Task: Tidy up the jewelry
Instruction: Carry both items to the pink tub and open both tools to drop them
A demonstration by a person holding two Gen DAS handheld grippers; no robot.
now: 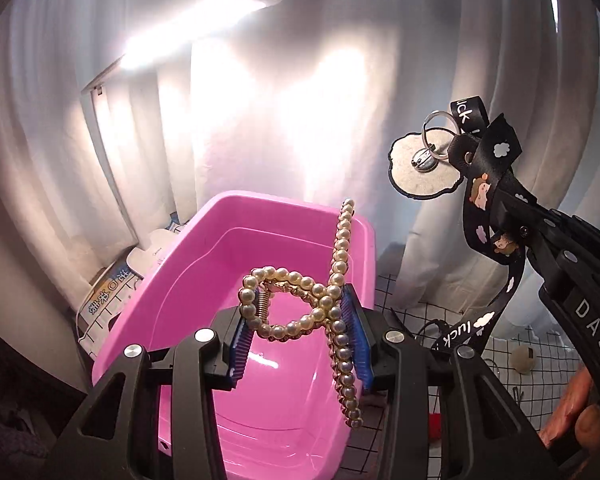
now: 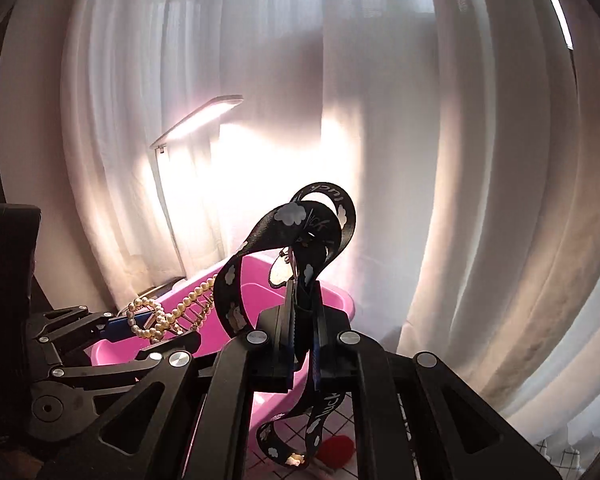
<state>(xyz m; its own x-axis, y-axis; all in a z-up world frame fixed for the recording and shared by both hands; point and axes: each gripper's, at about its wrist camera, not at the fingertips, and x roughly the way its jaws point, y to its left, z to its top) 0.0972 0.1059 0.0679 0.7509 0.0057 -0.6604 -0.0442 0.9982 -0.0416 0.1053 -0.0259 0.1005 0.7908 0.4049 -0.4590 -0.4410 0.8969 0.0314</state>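
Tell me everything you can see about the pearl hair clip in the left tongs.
The pearl-covered gold hair clip is a looped, ribbon-like shape edged with cream bead rows, with a metal coil spring at its hinge. One long beaded arm points up, the other hangs down. The left tongs pinch it between blue ribbed pads, holding it in the air above the empty pink plastic bin, not touching it.

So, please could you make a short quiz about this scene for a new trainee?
1. True or false: the left gripper holds a pearl hair clip.
2. What does the right gripper clamp? A) a black printed strap B) a red cloth C) a lamp
3. Fill in: below the pearl hair clip stands a ____ plastic tub.

Key: 1 true; 2 A; 3 pink.
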